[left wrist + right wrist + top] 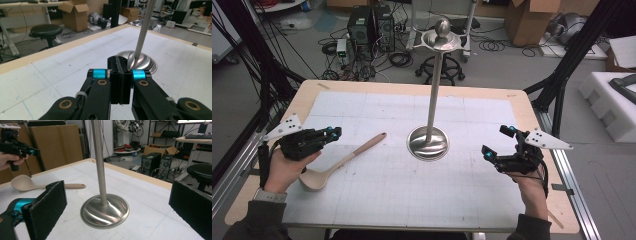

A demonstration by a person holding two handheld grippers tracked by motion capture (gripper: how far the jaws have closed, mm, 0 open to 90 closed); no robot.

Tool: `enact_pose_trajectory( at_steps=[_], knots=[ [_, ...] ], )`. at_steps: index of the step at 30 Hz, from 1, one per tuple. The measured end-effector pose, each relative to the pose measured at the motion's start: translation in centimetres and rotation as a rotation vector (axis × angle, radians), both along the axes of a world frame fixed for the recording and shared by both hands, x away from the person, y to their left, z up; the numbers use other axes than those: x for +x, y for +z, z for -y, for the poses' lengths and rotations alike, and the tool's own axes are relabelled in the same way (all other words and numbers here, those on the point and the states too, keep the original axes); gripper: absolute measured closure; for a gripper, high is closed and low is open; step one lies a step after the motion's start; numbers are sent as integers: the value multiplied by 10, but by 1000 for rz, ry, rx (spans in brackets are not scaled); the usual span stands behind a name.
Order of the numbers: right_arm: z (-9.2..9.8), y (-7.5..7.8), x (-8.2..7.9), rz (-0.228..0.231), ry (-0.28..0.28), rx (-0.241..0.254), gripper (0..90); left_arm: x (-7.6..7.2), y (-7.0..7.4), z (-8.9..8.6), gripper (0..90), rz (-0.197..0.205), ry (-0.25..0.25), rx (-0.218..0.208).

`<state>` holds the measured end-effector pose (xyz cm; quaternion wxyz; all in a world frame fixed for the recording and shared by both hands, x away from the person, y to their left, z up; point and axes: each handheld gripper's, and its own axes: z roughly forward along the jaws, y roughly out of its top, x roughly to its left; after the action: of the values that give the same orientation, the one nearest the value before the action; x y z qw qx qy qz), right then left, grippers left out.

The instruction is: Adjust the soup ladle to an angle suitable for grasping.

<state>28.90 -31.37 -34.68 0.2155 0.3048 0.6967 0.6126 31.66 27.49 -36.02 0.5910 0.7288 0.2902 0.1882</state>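
The spoon lies on the table left of the stand, bowl beside the left gripper, whose jaws are closed on nothing. It looks light, stiff and smooth; the slim handle suits gripping. The right gripper is wide open.
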Motion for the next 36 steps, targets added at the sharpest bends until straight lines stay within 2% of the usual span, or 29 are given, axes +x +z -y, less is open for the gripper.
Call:
enact_pose_trajectory(
  at_steps=[3, 6, 11, 13, 15, 19, 21, 23, 26, 28, 30, 36],
  knots=[
    [0, 0, 0, -3, 2, 0, 5, 7, -2, 4, 896, -16, 4, 13],
    [-1, 0, 0, -7, 8, -2, 5, 16, -3, 13, 896, -26, 1, 52],
    [-1, -1, 1, -22, 15, -6, 5, 26, -1, 28, 896, -22, -4, 100],
    [-1, -1, 1, -24, 16, -10, 5, 31, -2, 33, 896, -40, -5, 96],
    [0, -1, 1, -24, 17, -8, 5, 36, -4, 37, 896, -55, 6, 122],
    [1, -1, 0, -22, 26, -2, 5, 44, -8, 38, 896, -78, 3, 107],
    [0, -1, -1, -24, 57, -12, 5, 51, -14, 40, 896, -96, 24, 126],
    [-1, -1, -1, -20, 59, -18, 5, 53, -16, 41, 896, -108, 28, 131],
    [-2, -1, -1, -24, 65, -20, 5, 61, -25, 49, 896, -137, 32, 168],
    [-1, -1, 0, -25, 67, -19, 5, 64, -27, 53, 896, -139, 27, 160],
    [-1, -2, 1, -24, 67, -20, 5, 68, -30, 57, 896, -124, 15, 190],
    [2, -1, 0, -26, 62, -7, 5, 83, -43, 61, 896, -188, 36, 176]
  ],
)
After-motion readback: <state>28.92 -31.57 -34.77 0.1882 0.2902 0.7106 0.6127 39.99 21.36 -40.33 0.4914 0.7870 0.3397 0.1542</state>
